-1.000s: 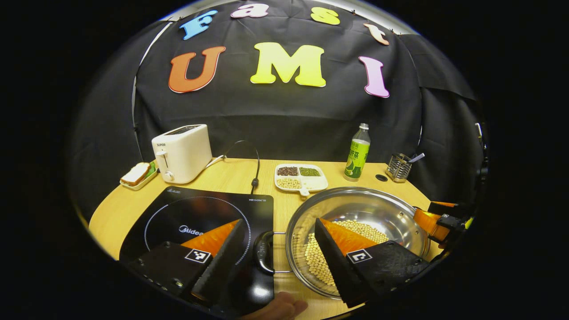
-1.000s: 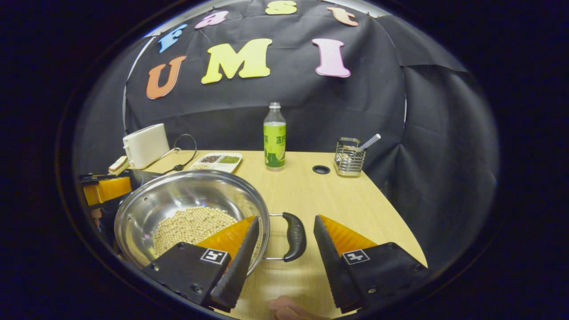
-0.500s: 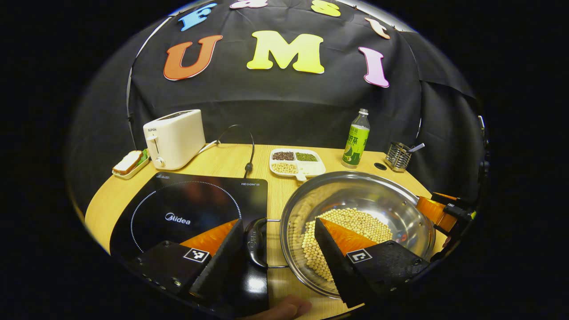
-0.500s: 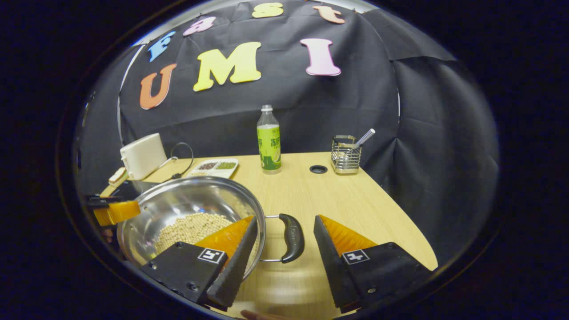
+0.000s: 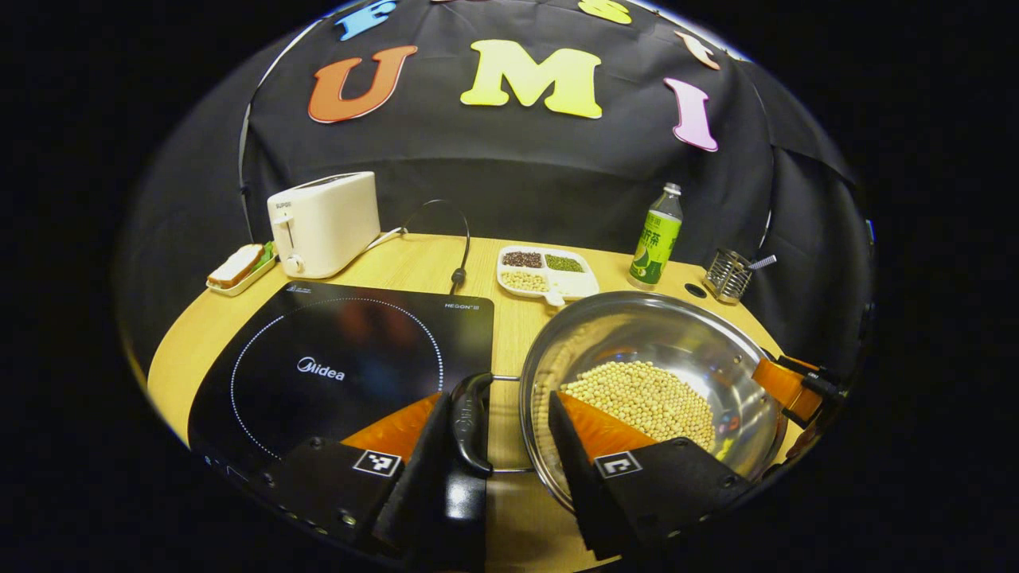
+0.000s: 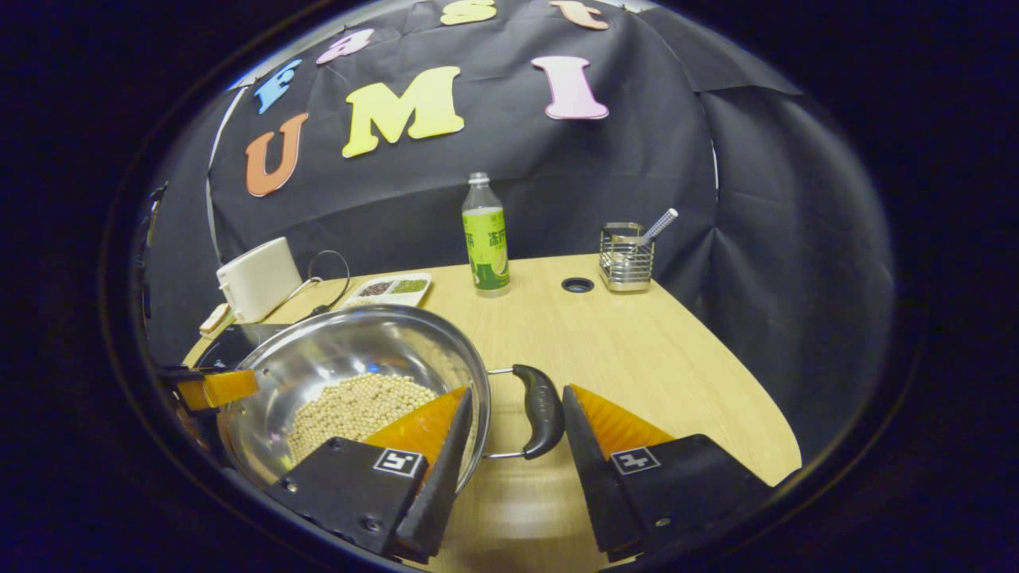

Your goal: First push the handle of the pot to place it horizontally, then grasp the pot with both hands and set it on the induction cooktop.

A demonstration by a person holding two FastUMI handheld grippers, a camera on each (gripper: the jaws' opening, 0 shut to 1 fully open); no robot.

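Note:
A steel pot (image 5: 661, 334) holding soybeans stands on the wooden table just right of the black induction cooktop (image 5: 350, 350). Its left black handle (image 5: 468, 422) lies level between the fingers of my left gripper (image 5: 497, 395), touching the left finger; the right finger reaches inside the pot's rim. That gripper is open. In the right gripper view the pot (image 6: 350, 350) sits at the left and its right handle (image 6: 543, 410) rests against the right finger of my right gripper (image 6: 514, 391), whose left finger is inside the rim. It is open too.
A white toaster (image 5: 322, 223) and a plate with bread (image 5: 237, 269) stand at the back left. A divided dish of beans (image 5: 548, 274), a green bottle (image 5: 657, 239) and a wire holder (image 5: 728, 274) line the back. A cable (image 5: 458, 274) lies behind the cooktop.
Both grippers have slid further over the pot's handles and their jaws have narrowed. Each handle now touches one finger. The hand at the bottom edge has left the views.

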